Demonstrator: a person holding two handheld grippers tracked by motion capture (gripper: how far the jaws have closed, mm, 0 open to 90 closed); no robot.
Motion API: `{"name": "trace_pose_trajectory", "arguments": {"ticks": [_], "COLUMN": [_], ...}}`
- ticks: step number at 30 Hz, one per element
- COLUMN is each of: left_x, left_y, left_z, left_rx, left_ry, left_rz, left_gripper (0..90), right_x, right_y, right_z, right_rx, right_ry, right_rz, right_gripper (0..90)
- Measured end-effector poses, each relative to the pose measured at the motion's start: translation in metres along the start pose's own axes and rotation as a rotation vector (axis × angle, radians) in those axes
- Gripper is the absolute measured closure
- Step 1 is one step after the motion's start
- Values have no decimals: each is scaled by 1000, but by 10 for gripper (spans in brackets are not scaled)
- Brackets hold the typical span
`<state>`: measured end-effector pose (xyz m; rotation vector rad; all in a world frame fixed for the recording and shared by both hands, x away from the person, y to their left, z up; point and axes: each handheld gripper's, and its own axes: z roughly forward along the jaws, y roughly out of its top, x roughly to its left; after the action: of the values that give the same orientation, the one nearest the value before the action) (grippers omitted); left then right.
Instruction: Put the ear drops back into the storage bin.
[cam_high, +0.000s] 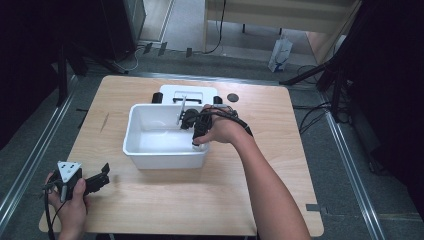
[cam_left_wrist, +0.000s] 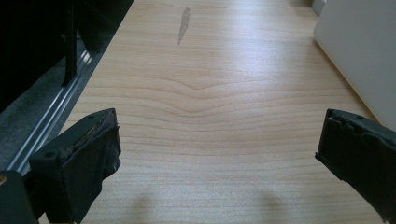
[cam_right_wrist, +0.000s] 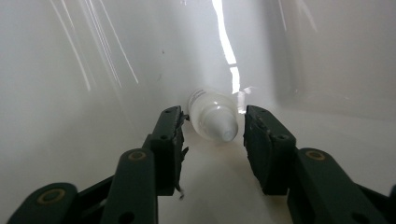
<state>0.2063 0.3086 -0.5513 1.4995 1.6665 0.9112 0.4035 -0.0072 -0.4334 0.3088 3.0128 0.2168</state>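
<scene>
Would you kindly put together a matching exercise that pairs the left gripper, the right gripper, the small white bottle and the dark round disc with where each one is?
Things:
1. left gripper
2. right gripper
3. small white bottle
4. dark round disc

Places:
A. lying inside the white tub
B. on the table behind the tub
C. over bare wood at the table's near left corner
D. reaching into the tub

Pairs: 1-C, 2-D, 3-A, 4-B

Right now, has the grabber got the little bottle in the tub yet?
Not yet. Done: the right hand-held gripper has reached into the white tub. In hand: its open jaws flank the small white bottle lying there, not visibly squeezing. Left: closing and lifting. The left hand-held gripper is open above the table.
</scene>
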Motion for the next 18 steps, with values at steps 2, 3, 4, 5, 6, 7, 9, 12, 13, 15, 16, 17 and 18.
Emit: {"name": "trace_pose_trajectory", "arguments": {"ticks": [2,3,4,5,6,7,9,12,13,15,16,17,18], "left_x": [0,0,0,0,0,0,0,0,0,0,0,0,0], "left_y": [0,0,0,0,0,0,0,0,0,0,0,0,0], "left_z": [0,0,0,0,0,0,0,0,0,0,0,0,0], "left_rx": [0,0,0,0,0,-2,-2,-2,-3,-4,-4,-3,-3], "left_ry": [0,1,1,1,2,2,2,0,0,1,1,0,0], "left_rz": [1,1,1,1,1,0,-1,2,2,2,2,2,2], "left_gripper": [2,2,2,2,2,2,2,2,2,2,2,2,2], "right_x": [-2,-3,-3,-5,-6,-6,-4,1,2,4,4,5,6], "right_y": [-1,-1,-2,-2,-2,-2,-2,-1,-1,-1,-2,-2,-3], "right_z": [-4,-7,-10,-12,-16,-19,-24,-36,-39,-44,-46,-47,-50], "right_rx": [-20,-34,-42,-48,-58,-61,-71,-78,-76,-73,-74,-75,-72], "right_ry": [6,7,-3,1,22,15,-13,-61,-71,-77,-87,-94,-102], "right_rz": [26,45,58,68,84,80,76,78,86,104,101,101,107], "right_gripper": [577,568,549,535,498,475,390,285,234,128,103,77,36]}}
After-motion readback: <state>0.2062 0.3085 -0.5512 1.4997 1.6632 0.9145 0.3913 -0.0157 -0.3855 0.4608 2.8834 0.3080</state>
